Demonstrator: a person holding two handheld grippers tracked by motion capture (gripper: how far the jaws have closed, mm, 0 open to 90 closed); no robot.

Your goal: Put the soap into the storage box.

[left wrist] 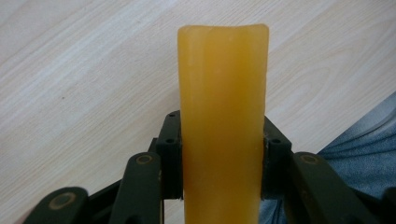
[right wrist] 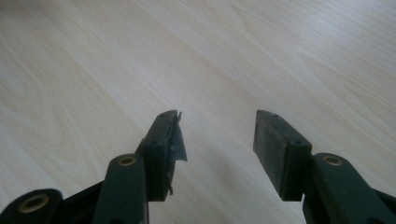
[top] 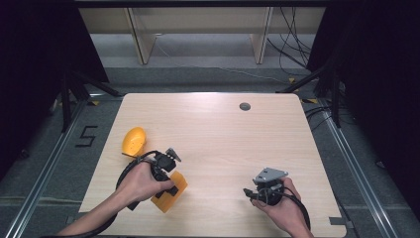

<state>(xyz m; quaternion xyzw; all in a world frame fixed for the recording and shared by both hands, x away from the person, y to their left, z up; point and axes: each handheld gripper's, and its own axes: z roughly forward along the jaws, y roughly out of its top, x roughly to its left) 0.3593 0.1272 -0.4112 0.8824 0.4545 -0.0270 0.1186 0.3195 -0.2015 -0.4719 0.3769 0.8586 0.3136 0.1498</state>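
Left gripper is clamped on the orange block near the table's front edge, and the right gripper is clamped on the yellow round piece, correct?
Not quite. The right gripper holds nothing: the right gripper view shows its fingers apart over bare table. The left gripper does clamp the orange block.

Pale wood table [top: 223,129], person's forearms entering from the near edge. Left gripper [top: 168,173] sits over an orange block [top: 172,194] near the front left — the hand covers part of it. Yellow rounded piece [top: 133,141] lies just beyond. Right gripper [top: 257,191] rests at front right, well apart — grey plate on top.
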